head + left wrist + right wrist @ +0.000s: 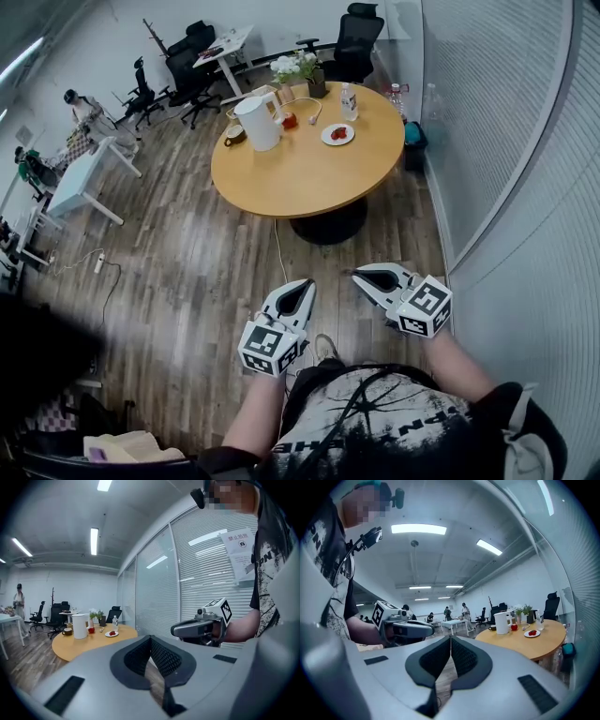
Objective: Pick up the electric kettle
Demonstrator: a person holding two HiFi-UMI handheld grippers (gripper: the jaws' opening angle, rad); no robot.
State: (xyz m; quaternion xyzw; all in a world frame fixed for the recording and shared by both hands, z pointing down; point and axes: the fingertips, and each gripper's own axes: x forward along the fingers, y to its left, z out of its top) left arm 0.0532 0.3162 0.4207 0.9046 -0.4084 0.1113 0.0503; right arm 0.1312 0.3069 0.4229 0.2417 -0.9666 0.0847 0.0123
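The white electric kettle (258, 122) stands upright on the far left part of a round wooden table (309, 173). It also shows in the left gripper view as kettle (79, 626) and in the right gripper view as kettle (502, 623). Both grippers hover close to the person's body, well short of the table. My left gripper (306, 283) and right gripper (359, 274) are side by side, tips toward the table. Both are shut, with nothing between the jaws. In each gripper view the pads meet at the tip, for the left gripper (150, 637) and the right gripper (450, 638).
Beside the kettle are a dark cup (233, 135), a red fruit (290, 120), a plate (337, 134), a bottle (349, 101) and a flower pot (314, 80). A blind-covered glass wall (506, 141) runs along the right. Office chairs (356, 42), desks (80, 178) and people stand farther off. A cable (277, 248) lies on the floor.
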